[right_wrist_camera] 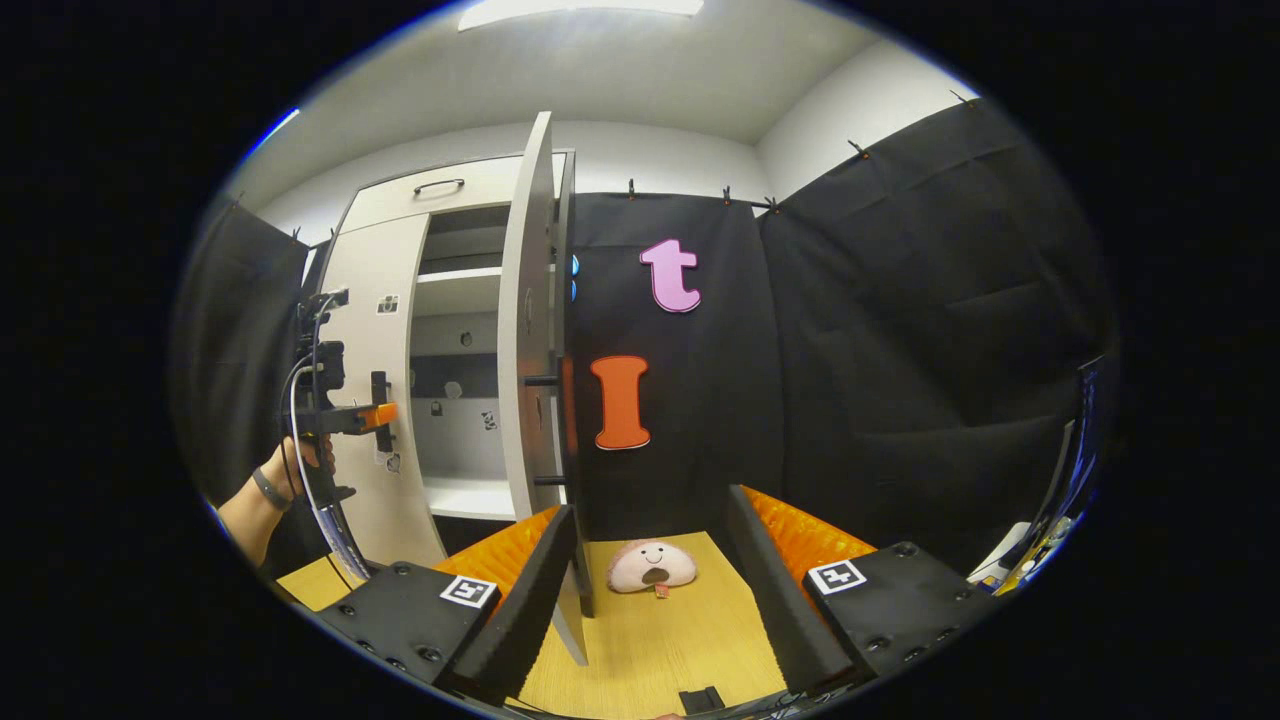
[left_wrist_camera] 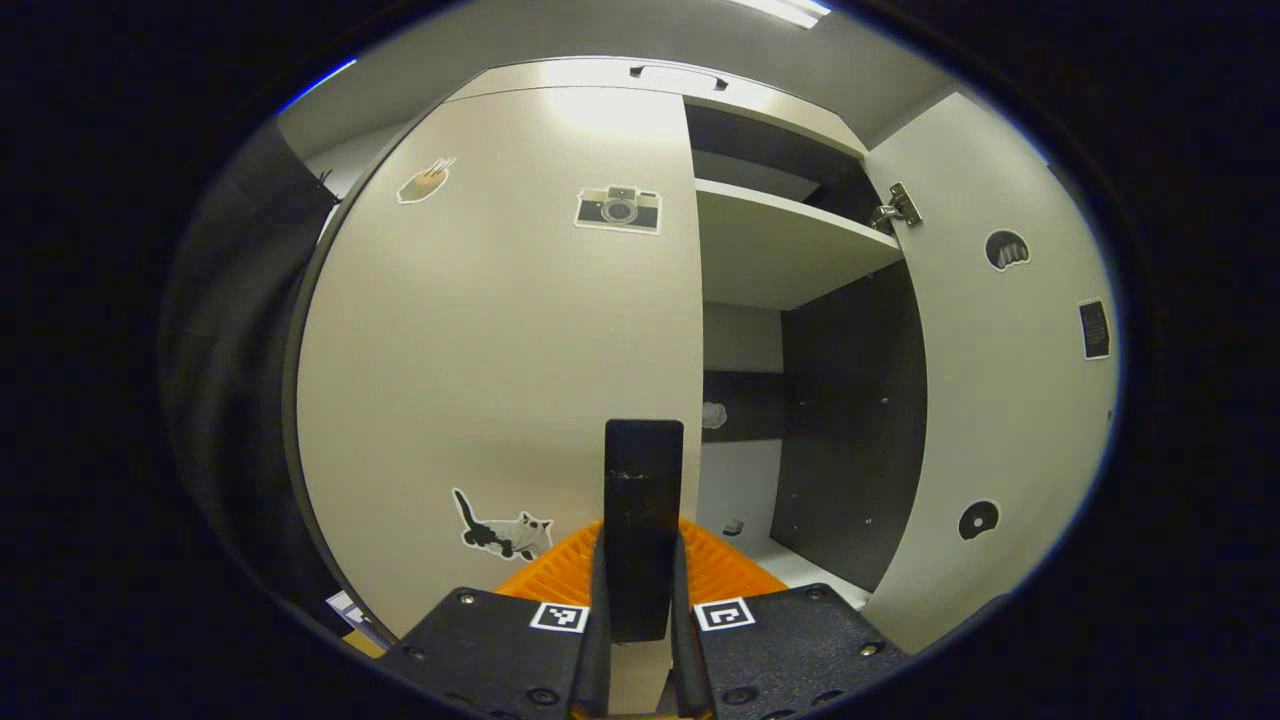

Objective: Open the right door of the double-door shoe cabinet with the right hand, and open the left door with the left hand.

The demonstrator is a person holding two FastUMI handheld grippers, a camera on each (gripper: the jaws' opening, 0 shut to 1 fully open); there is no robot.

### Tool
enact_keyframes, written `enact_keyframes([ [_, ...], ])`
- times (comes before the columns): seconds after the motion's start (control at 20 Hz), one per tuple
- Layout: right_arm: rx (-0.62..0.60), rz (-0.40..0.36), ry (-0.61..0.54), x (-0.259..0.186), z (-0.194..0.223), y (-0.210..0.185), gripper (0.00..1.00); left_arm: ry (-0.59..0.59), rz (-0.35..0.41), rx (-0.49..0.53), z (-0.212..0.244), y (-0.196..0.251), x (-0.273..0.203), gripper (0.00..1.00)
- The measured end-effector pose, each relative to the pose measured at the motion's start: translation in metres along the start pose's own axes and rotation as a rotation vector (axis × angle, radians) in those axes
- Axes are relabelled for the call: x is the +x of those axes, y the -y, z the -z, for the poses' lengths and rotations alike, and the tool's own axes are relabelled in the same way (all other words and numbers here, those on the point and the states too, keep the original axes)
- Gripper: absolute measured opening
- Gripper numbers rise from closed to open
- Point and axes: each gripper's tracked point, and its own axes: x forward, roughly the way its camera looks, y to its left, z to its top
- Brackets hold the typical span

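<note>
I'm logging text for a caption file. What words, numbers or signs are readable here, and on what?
No readable words or numbers.
Dark label on the right door: too small to read.
Square markers on the left gripper: coded patterns, no letters.
Camera sticker and cat sticker on the left door: pictures, no words.

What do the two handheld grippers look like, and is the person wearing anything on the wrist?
Left gripper and right gripper each have a black body with screws, ribbed orange parts and two square black-and-white markers. In the right gripper view, cables loop down from the left gripper, and the hand holding it wears a dark wristband.
</note>
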Motion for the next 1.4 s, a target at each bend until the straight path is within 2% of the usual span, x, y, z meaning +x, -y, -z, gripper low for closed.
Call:
enact_keyframes([
  [0.2,-0.007,-0.046,0.006,0.002,-0.004,-0.018,0.98,-0.073,0.061,0.006,0.001,-0.001,-0.024,0.25],
  [0.4,-0.013,-0.065,0.027,0.003,-0.007,-0.028,0.97,-0.051,0.097,-0.037,-0.001,-0.014,-0.068,0.25],
  [0.65,-0.002,-0.077,0.024,0.006,-0.006,-0.036,0.97,-0.048,0.065,-0.030,-0.007,-0.034,-0.103,0.25],
  [0.7,-0.002,-0.077,0.027,0.007,-0.008,-0.037,0.89,-0.046,0.058,-0.028,-0.008,-0.038,-0.109,0.25],
  [0.75,-0.005,-0.076,0.031,0.009,-0.009,-0.037,0.97,-0.038,0.053,-0.020,-0.008,-0.042,-0.114,0.25],
  [0.9,-0.009,-0.070,0.036,0.011,-0.010,-0.038,0.97,-0.013,0.010,0.020,-0.012,-0.063,-0.131,0.24],
  [0.95,-0.011,-0.073,0.035,0.011,-0.010,-0.039,0.89,-0.004,-0.011,0.026,-0.014,-0.072,-0.138,0.23],
  [1.0,-0.016,-0.074,0.034,0.012,-0.010,-0.040,0.97,0.003,-0.032,0.017,-0.015,-0.079,-0.144,0.23],
  [1.2,-0.028,-0.077,0.054,0.015,-0.017,-0.042,0.98,0.042,-0.059,0.018,-0.018,-0.089,-0.151,0.17],
  [1.4,-0.029,-0.067,0.047,0.019,-0.016,-0.045,0.97,0.081,-0.092,0.113,-0.023,-0.111,-0.163,0.13],
])
